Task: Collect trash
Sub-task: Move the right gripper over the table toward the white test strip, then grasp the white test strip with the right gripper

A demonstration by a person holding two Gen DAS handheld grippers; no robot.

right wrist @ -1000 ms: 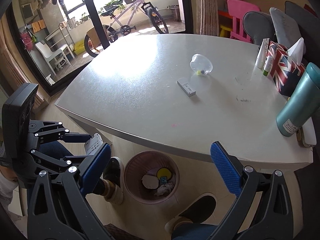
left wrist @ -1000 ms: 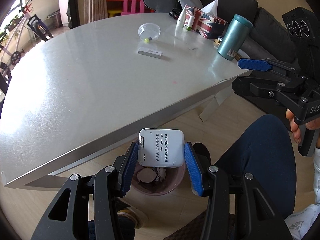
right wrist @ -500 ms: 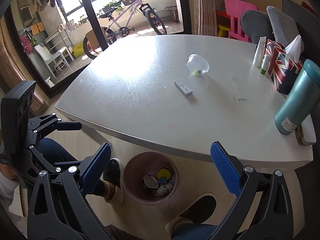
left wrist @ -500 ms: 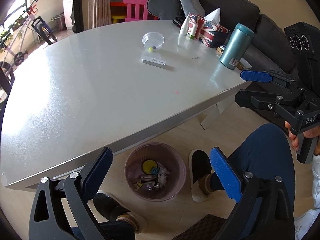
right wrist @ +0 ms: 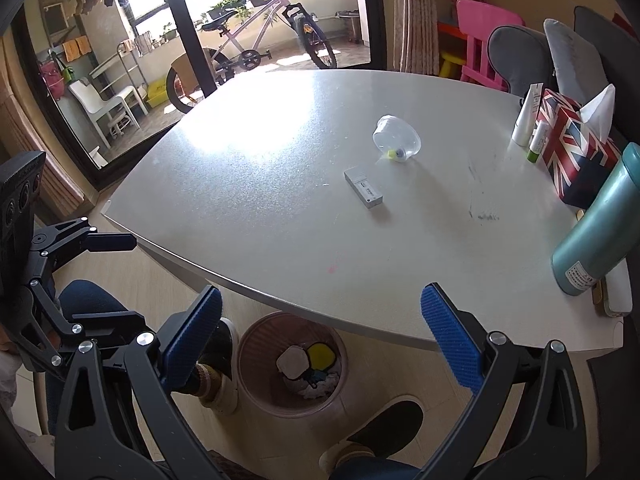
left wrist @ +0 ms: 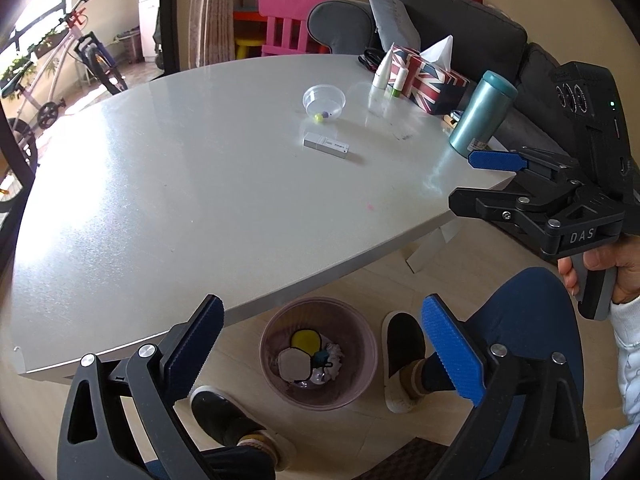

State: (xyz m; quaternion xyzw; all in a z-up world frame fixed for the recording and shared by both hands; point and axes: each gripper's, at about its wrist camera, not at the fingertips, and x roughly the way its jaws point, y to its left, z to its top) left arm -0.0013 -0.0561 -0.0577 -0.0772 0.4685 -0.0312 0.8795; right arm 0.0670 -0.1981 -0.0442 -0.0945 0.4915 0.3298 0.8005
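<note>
Trash sits in the pink wastebasket [left wrist: 362,344] on the floor under the near edge of the grey table [left wrist: 180,184], and we see it directly below and between the spread fingers of our left gripper [left wrist: 320,344]. That claw stands wide with nothing between its blue pads. In the bin we make out a white rounded card [left wrist: 291,364], a yellow round piece [left wrist: 306,340] and some crumpled white paper, though the pile underneath is too tangled to sort out.

Our right gripper [right wrist: 320,336] is likewise spread wide and holds nothing; the wastebasket lies just beneath its gap, a little toward its left finger. From the left wrist view we see this claw from the side, gripped by a hand [left wrist: 616,276] at the right edge, well above the floor.

On the table, well apart from both claws, lie a small white rectangular stick [left wrist: 326,145] and just beyond it a clear plastic cup [left wrist: 324,100] tipped on its side with small yellow and dark bits inside. We cannot read the print on the stick. A teal flask [left wrist: 482,116] stands near the right edge, beside a flag-patterned tissue box [left wrist: 424,80] and two small tubes.

The far rim of the bin is hidden by the table edge, our shoes and blue trouser legs are partly cut off by the gripper frames, and something flat behind the flask is mostly covered.
</note>
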